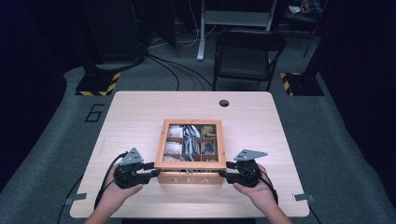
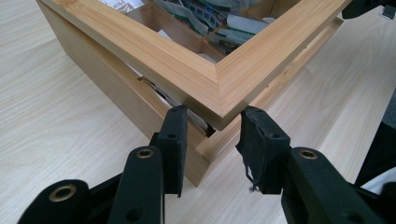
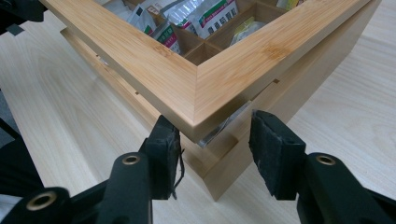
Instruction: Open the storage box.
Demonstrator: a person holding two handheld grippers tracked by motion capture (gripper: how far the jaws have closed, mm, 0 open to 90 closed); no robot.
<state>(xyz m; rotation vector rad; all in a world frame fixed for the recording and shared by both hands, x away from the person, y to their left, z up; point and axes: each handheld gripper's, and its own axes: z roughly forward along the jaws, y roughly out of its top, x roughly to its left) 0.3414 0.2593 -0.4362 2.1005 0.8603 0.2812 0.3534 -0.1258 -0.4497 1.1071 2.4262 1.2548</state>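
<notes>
Tea box [image 1: 190,154] sits on the bench [image 1: 130,116] near its 6 o'clock edge, lid [image 2: 205,79] slightly raised above the base, packets [image 3: 210,16] visible in the compartments. Left gripper [image 1: 150,171] is at the box's 7 o'clock corner, its fingers [image 2: 173,140] pinching that lid corner. Right gripper [image 1: 224,171] is at the 5 o'clock corner; its fingers [image 3: 275,149] straddle the lid corner, one apart from it, not clamped.

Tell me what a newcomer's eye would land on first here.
A wooden tea box marked TEA sits mid-table, its framed lid slightly raised over compartments of tea packets. The left gripper and right gripper flank its two near corners.
</notes>
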